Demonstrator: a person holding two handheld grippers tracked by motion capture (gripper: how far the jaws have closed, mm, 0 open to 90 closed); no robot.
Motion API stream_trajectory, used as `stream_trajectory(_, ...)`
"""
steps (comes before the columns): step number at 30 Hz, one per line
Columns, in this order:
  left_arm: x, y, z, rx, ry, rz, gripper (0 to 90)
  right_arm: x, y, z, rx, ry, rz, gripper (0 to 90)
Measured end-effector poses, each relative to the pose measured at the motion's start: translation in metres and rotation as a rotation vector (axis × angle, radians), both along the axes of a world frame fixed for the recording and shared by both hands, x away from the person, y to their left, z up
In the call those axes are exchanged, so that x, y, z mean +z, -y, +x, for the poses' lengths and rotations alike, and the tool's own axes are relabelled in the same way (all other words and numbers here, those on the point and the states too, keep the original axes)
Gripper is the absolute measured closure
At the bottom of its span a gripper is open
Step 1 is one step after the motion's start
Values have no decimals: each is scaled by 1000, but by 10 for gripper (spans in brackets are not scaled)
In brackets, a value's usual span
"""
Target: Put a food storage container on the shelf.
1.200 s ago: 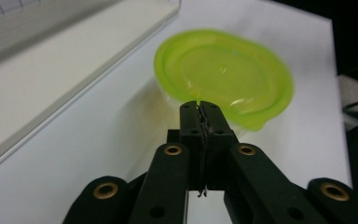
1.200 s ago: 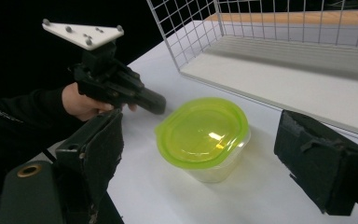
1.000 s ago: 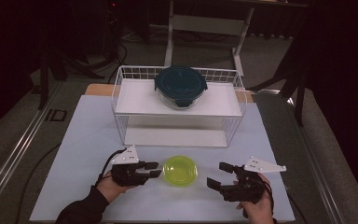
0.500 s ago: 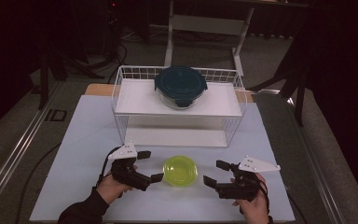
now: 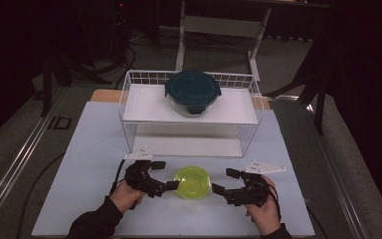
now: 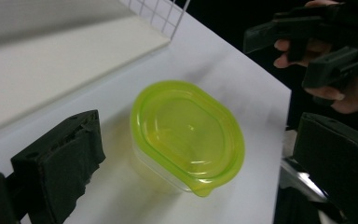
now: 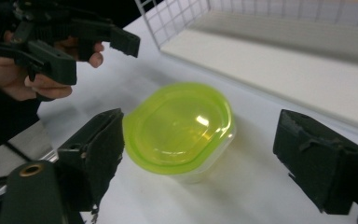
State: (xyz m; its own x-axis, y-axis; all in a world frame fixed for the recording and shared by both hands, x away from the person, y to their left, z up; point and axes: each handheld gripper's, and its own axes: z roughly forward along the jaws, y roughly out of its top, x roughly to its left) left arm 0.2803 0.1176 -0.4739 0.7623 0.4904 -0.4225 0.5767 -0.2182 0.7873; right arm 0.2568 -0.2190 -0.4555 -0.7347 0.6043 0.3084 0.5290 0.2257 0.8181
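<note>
A small tub with a green lid (image 5: 192, 182) sits on the white desk (image 5: 89, 149), near the wire rack (image 5: 191, 114). The left claw (image 5: 161, 175) and right claw (image 5: 224, 182) wait beside the tub, both wide, touching nothing.

We hold two matte black tools, each built of blocky, angular plastic. The left tool (image 5: 160, 175) carries a pale grey three-cornered plate at its 12 o'clock edge, and a thin black cable (image 5: 116, 175) loops off toward 9 o'clock. The right tool (image 5: 226, 181) wears a like plate (image 5: 264, 167) toward 1 o'clock. Our jaw pads (image 6: 63, 161) are thick dark slabs with a rough, felt-like face, and a brass-coloured ring (image 7: 29, 169) is set in one housing. Dark sleeves (image 5: 95, 222) cover our forearms.
</note>
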Motion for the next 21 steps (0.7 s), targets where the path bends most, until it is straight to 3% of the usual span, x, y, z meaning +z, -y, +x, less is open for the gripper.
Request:
stream_trajectory(2,-1,1,1,3,-11,7,14,-1,-1,2,4,-5,-4,139)
stream_trajectory(5,-7,4,5,24,-78,12,19,-6,-6,9,0,-49,-7,110)
stream_trajectory(9,-14,6,8,45,-156,8,57,-12,-8,19,-17,-163,15,116)
stream_trajectory(13,-21,4,12,100,-250,-18,156,-20,-9,28,-35,-273,20,241)
stream_trajectory(17,-25,0,15,139,-312,-29,244,-25,-12,37,-59,-368,29,321)
stream_trajectory(19,-28,-1,16,137,-342,-44,303,-28,-14,42,-69,-410,19,356)
stream_trajectory(20,-28,-1,16,137,-342,-44,328,-28,-14,42,-69,-410,19,356)
stream_trajectory(21,-31,0,15,125,-374,-58,328,-29,-14,44,-75,-425,19,371)
